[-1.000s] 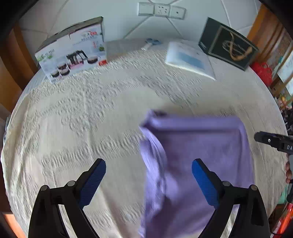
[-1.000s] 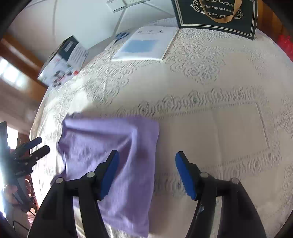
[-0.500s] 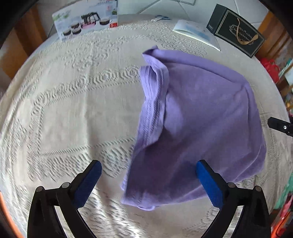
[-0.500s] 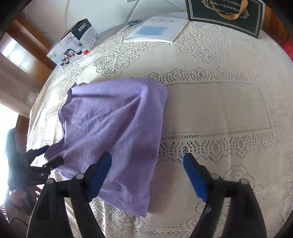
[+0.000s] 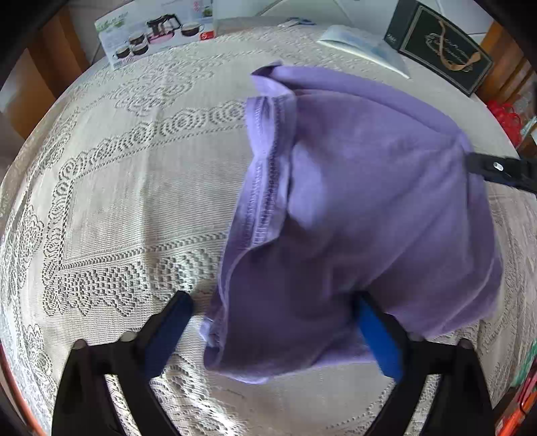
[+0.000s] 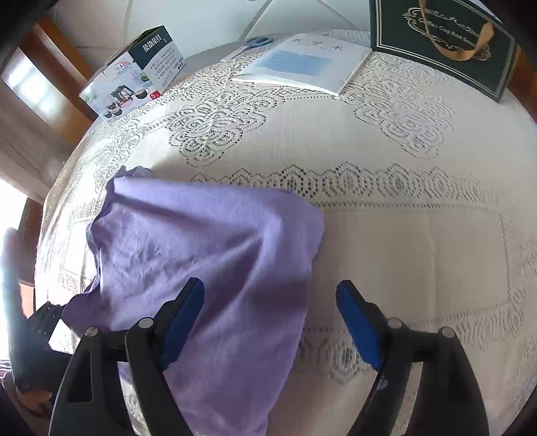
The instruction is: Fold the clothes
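A purple garment [image 5: 362, 208] lies partly folded on the lace tablecloth, its stitched hem turned up along the left side. It also shows in the right wrist view [image 6: 208, 268]. My left gripper [image 5: 278, 322] is open, its jaws set wide either side of the garment's near left corner, low over the cloth. My right gripper [image 6: 270, 322] is open, with the garment's right edge lying between its jaws. The right gripper's tip shows at the garment's far right edge in the left wrist view [image 5: 500, 171].
A tea-set box [image 5: 154, 30] stands at the back left. A white booklet [image 5: 362, 43] and a dark gift box [image 5: 443, 63] lie at the back right. Blue scissors [image 6: 258, 42] lie behind the booklet. The cream lace tablecloth [image 6: 419, 241] covers the round table.
Both grippers have come down and closer to the garment. The garment fills more of both views, and the left gripper now straddles its near corner.
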Motion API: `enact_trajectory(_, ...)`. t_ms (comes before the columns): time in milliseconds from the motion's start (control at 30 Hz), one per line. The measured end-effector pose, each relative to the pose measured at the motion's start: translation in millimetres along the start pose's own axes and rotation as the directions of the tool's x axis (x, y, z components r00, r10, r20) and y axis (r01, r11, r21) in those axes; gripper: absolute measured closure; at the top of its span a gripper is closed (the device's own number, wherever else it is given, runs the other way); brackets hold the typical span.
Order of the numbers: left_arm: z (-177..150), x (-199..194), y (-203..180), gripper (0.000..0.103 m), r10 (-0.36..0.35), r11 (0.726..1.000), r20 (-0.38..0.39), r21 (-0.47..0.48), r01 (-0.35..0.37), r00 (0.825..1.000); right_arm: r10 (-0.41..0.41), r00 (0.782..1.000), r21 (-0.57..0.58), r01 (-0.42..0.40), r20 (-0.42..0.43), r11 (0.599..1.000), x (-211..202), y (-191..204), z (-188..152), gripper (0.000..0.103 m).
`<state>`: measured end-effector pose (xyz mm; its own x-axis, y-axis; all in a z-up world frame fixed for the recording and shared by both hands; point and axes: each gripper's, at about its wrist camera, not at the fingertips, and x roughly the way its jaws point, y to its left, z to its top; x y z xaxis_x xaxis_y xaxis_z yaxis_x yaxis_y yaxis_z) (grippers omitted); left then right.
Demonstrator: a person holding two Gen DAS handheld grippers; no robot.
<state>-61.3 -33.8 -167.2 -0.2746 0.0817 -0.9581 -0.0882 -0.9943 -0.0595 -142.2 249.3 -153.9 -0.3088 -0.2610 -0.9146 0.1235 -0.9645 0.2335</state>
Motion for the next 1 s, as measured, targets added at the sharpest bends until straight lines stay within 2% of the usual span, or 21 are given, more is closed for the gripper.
enact_trajectory(100,-2,-4,-5,0.027,-0.011,1.000,0.010,0.007,0.010,1.000,-0.006,1.000,-0.004,0.006,0.011,1.000,5,-2,8,0.022)
enact_trajectory(167,-2,-7,-7,0.046,-0.029,1.000,0.012,0.005,0.029,1.000,-0.002,1.000,-0.013,0.002,0.010,1.000,6,-2,11,0.022)
enact_trajectory(300,-3,-8,-10,0.048,-0.038,0.999,0.015,0.007,0.038,0.999,-0.004,1.000,-0.038,0.004,0.001,0.999,11,-2,16,0.022)
enact_trajectory(367,-3,-9,-12,0.060,-0.053,0.999,0.012,0.007,0.053,0.999,-0.018,1.000,-0.041,0.018,0.001,0.999,17,-3,18,0.022)
enact_trajectory(433,-3,-9,-15,0.060,-0.055,0.998,0.012,0.008,0.055,0.998,-0.027,1.000,-0.057,0.027,0.005,0.998,23,-1,20,0.022)
enact_trajectory(500,-2,-9,-15,0.060,-0.052,0.999,0.011,0.006,0.052,0.999,-0.043,0.999,-0.086,0.044,0.014,0.995,26,4,21,0.028)
enact_trajectory(567,6,-10,-5,0.060,-0.047,0.999,0.007,0.003,0.047,0.999,-0.075,0.997,-0.141,0.078,0.023,0.987,28,14,21,0.045)
enact_trajectory(600,9,-11,-2,0.060,-0.046,0.999,0.006,0.002,0.046,0.999,-0.072,0.997,-0.153,0.074,0.023,0.985,28,17,20,0.050)
enact_trajectory(633,8,-11,-4,0.062,-0.049,0.999,0.004,0.003,0.049,0.999,-0.065,0.998,-0.162,0.067,0.019,0.985,28,20,20,0.064)
enact_trajectory(667,8,-11,-6,0.071,-0.051,0.999,0.003,0.003,0.051,0.999,-0.048,0.999,-0.161,0.049,0.006,0.986,28,22,20,0.075)
enact_trajectory(767,6,-12,-12,0.082,-0.056,0.998,0.002,0.006,0.056,0.998,-0.043,0.999,-0.174,0.041,-0.012,0.984,29,28,21,0.082)
enact_trajectory(900,9,-10,-7,0.084,-0.076,0.997,0.021,-0.023,0.077,0.997,-0.029,0.999,-0.181,0.027,-0.012,0.983,31,28,21,0.083)
enact_trajectory(1000,6,-17,-8,0.086,-0.065,0.997,0.037,-0.031,0.066,0.997,-0.022,1.000,-0.186,0.019,-0.010,0.982,29,28,20,0.085)
